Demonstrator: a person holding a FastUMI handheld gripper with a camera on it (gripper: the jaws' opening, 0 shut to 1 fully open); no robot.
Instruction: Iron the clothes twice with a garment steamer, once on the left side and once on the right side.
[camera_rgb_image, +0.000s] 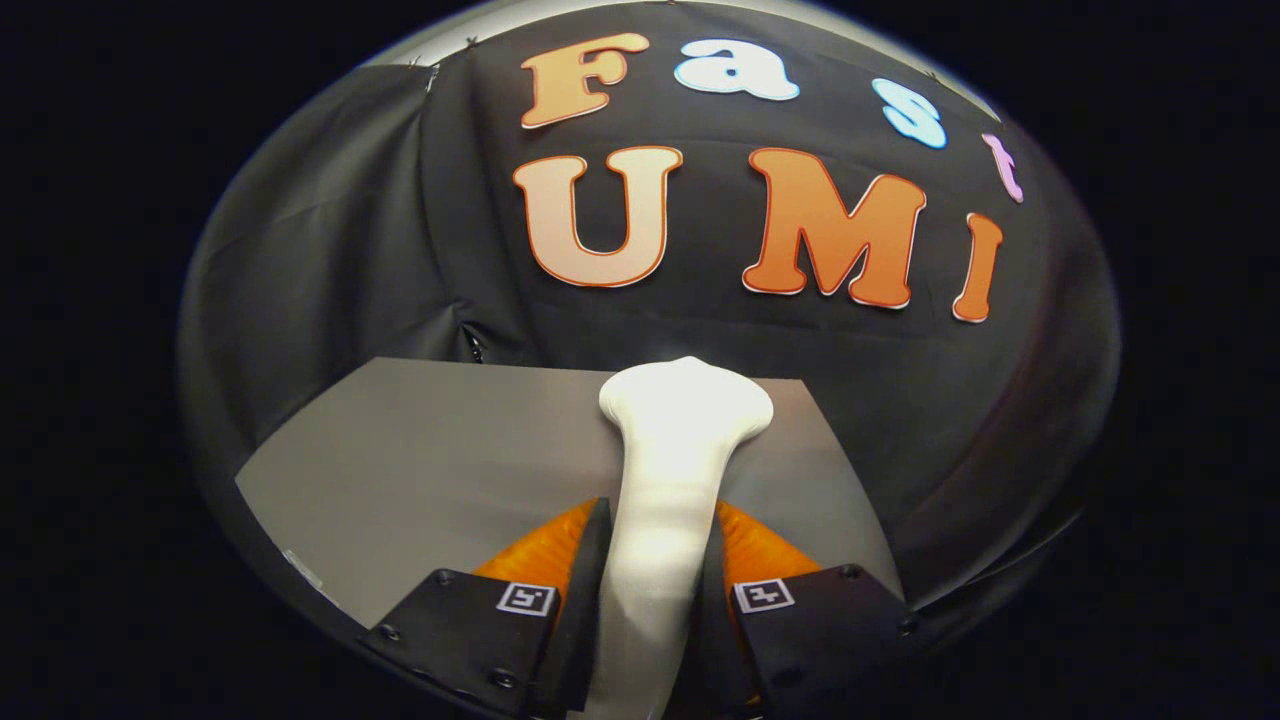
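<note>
A white garment steamer (672, 470) runs up between my two fingers, its narrow handle clamped by both and its wider head flaring out just ahead of them. My gripper (655, 560) is shut on that handle, with the black finger pads (590, 560) pressing on each side and orange finger parts behind them. The steamer's head stands over a grey surface (430, 460), near its far edge. No clothes can be made out in this view.
The grey surface spreads ahead and to the left of the fingers. Beyond it hangs the booth's black cloth wall (330, 250), folded at the left corner.
</note>
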